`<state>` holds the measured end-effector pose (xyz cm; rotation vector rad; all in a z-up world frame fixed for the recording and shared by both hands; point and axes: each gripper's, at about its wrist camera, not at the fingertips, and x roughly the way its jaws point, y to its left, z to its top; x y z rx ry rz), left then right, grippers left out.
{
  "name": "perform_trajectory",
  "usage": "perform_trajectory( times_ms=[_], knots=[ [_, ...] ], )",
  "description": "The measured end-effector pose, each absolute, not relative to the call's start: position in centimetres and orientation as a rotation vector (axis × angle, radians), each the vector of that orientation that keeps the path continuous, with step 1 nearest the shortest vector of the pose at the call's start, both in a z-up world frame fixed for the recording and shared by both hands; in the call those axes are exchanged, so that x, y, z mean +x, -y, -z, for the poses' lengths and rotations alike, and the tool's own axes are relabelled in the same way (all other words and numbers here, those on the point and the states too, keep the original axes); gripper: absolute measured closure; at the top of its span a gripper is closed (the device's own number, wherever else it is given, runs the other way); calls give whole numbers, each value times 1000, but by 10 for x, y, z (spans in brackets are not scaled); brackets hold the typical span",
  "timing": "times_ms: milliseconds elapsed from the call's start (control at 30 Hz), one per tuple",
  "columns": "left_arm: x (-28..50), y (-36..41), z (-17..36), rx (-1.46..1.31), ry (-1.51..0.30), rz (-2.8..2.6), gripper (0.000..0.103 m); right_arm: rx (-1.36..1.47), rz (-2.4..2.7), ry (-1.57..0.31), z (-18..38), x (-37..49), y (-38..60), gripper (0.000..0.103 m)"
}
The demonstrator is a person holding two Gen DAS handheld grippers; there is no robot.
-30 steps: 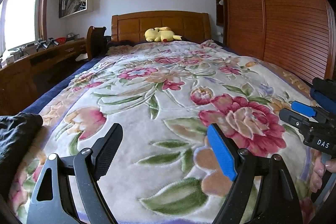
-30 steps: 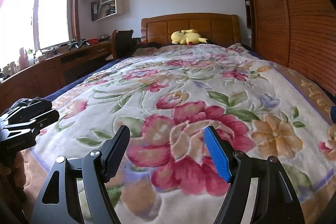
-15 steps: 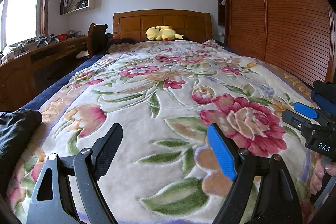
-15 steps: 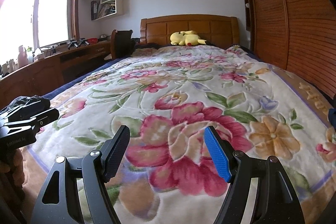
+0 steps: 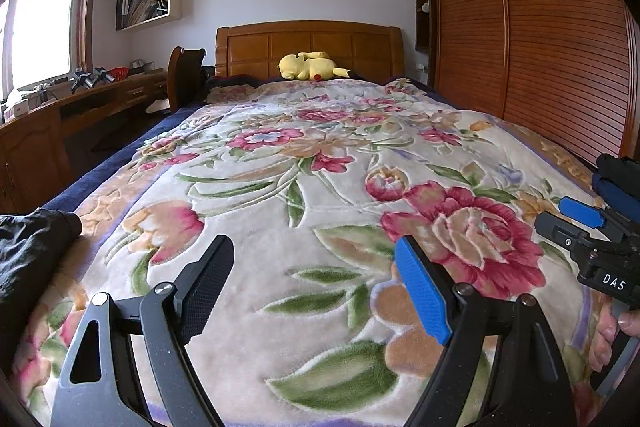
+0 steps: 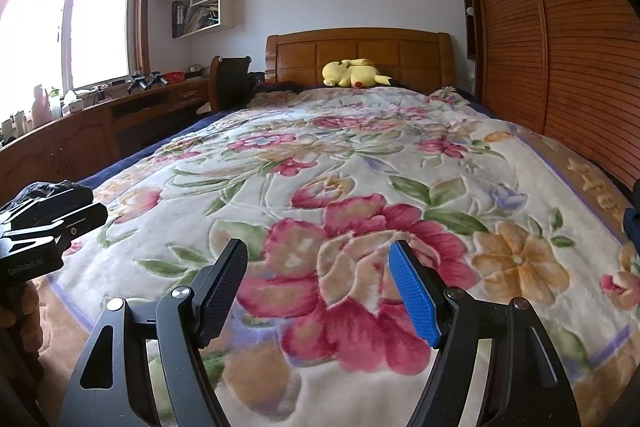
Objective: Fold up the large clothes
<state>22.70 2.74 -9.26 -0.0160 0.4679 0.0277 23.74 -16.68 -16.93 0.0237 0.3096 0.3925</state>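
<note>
1. Holding our left gripper (image 5: 312, 283) and right gripper (image 6: 316, 287) spread and empty above the floral blanket (image 5: 320, 163).
2. Nothing looks folded; the dark garment (image 5: 28, 251) lies bunched left of our left gripper, ungrasped.

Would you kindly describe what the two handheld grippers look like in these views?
Both the left gripper and right gripper have black, cut-out frames with silver pivot bolts. Each carries one black textured pad and one blue textured pad. White lettering reading DAS marks the right gripper's body in the left wrist view. No cables or sleeves show clearly.
</note>
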Motion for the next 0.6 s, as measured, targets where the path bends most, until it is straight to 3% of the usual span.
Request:
perform_trajectory(
  times_ms=[600],
  knots=[
    [227,-28,91,-14,-464,-30,20,26,-392,-312,171,239,170,28]
  ],
)
